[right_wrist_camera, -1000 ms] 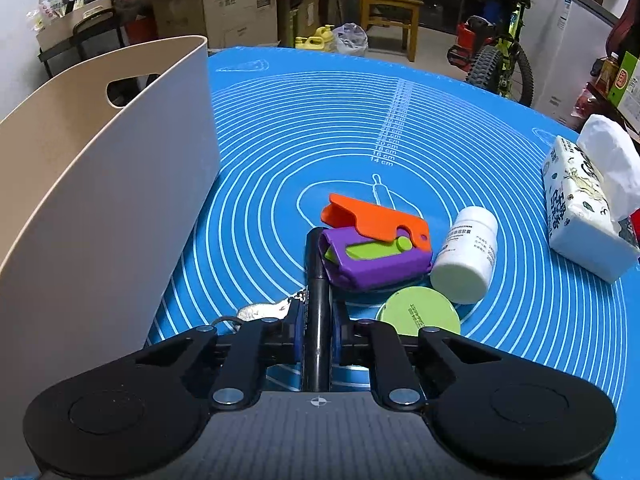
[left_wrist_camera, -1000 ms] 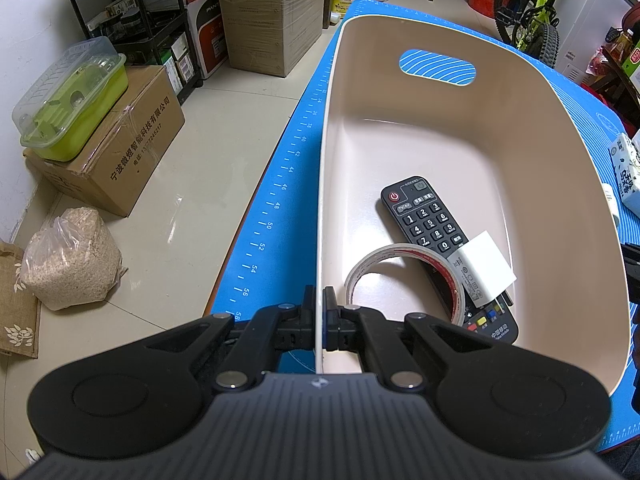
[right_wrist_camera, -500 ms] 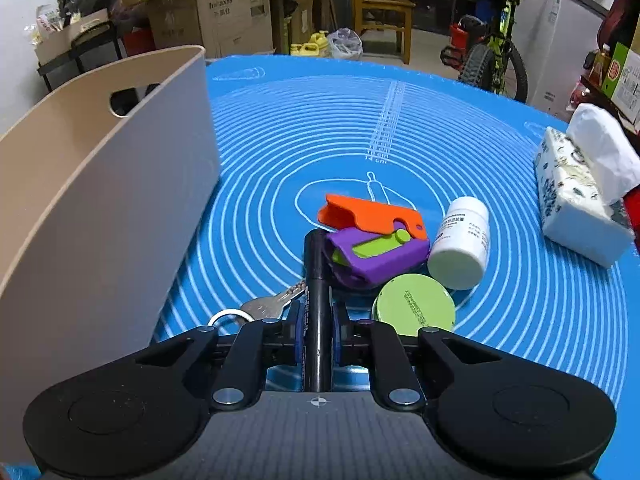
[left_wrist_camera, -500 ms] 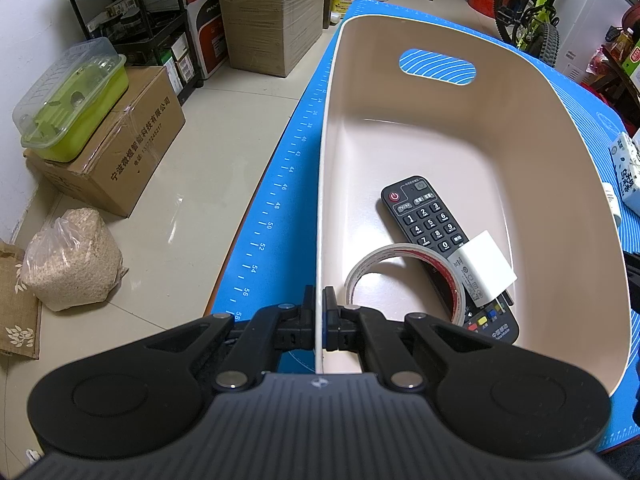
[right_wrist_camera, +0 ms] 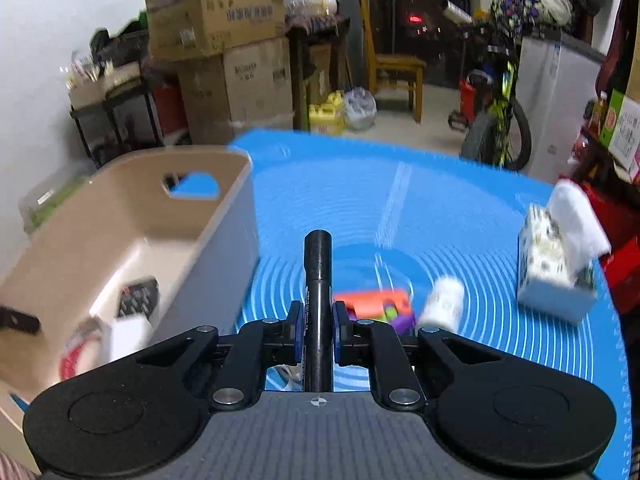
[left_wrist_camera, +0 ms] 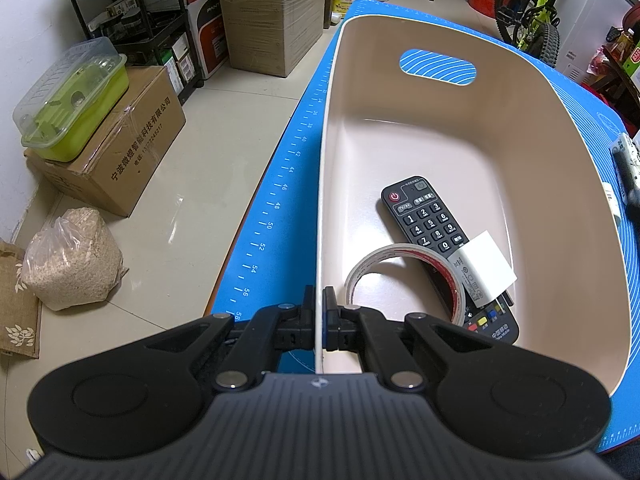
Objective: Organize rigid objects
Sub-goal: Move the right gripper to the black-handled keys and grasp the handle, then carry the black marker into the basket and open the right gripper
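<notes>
My left gripper [left_wrist_camera: 319, 307] is shut on the near rim of the beige bin [left_wrist_camera: 326, 184], one finger outside and one inside the wall. Inside the bin lie a black remote [left_wrist_camera: 436, 236], a tape roll [left_wrist_camera: 404, 272] and a white adapter [left_wrist_camera: 486, 274]. My right gripper [right_wrist_camera: 317, 320] is shut on a black marker [right_wrist_camera: 317, 276], held in the air above the blue mat [right_wrist_camera: 400, 200], to the right of the bin [right_wrist_camera: 192, 216]. Below it lie an orange and purple toy [right_wrist_camera: 376, 306] and a white bottle [right_wrist_camera: 442, 304], both blurred.
A tissue pack [right_wrist_camera: 560, 264] stands at the mat's right side. The mat's left edge [left_wrist_camera: 272, 208] drops to the floor, where cardboard boxes [left_wrist_camera: 120, 152] and a bag of grain [left_wrist_camera: 72, 260] sit. A bicycle [right_wrist_camera: 496, 128] and stacked boxes stand beyond the table.
The right gripper has lifted with the marker and tilted up, so the bin's inside and the room beyond now show. The left gripper and bin have stayed put.
</notes>
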`<act>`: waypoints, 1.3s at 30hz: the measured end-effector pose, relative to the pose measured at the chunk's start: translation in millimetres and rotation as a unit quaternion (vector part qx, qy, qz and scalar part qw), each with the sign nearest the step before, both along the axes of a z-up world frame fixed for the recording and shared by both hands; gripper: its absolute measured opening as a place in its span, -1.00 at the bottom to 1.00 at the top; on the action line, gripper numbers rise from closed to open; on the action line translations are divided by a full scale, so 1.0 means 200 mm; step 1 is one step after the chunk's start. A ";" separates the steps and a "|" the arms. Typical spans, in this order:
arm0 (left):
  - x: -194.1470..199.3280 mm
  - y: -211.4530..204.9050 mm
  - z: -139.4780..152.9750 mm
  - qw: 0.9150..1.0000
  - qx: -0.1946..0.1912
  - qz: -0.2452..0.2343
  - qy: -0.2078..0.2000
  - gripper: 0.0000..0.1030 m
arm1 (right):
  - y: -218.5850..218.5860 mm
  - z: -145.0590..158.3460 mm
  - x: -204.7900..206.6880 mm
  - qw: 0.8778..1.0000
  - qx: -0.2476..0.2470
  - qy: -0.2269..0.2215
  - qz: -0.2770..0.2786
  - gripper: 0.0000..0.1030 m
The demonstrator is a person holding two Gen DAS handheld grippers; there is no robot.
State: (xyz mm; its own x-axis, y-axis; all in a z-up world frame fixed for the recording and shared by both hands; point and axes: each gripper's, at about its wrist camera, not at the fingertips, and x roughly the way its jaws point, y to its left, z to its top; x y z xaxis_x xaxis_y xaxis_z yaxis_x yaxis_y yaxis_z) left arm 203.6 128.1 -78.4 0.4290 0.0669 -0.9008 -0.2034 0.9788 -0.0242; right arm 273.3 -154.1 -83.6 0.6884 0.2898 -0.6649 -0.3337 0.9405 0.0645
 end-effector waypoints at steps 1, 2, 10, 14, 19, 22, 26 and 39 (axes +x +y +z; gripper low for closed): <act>0.00 0.00 0.00 1.000 0.000 0.000 0.000 -0.94 | 0.01 0.03 0.00 1.000 0.004 -0.006 0.003 -0.53; 0.00 0.00 0.00 1.000 0.000 0.000 0.000 -0.94 | 0.02 0.06 0.00 1.000 0.009 -0.012 0.005 -0.53; -0.01 0.01 0.00 1.000 0.001 0.000 0.000 -0.94 | 0.20 0.25 -0.02 0.997 0.048 -0.051 0.044 -0.53; -0.01 0.01 0.00 1.000 0.002 0.001 0.000 -0.94 | 0.36 0.25 -0.01 0.995 0.051 -0.046 0.072 -0.53; 0.00 0.00 0.00 1.000 0.001 0.001 0.000 -0.94 | 0.55 0.21 -0.01 0.993 0.034 -0.029 0.110 -0.53; 0.00 0.00 0.00 1.000 0.002 0.001 0.000 -0.94 | 0.66 0.18 -0.01 0.991 0.011 -0.013 0.134 -0.53; 0.01 0.00 -0.01 1.000 0.001 0.001 0.000 -0.94 | 0.76 0.11 -0.02 0.987 -0.018 0.012 0.158 -0.53; 0.01 -0.01 -0.01 1.000 0.001 0.002 0.000 -0.94 | 0.81 -0.12 0.00 0.976 -0.066 0.114 0.174 -0.49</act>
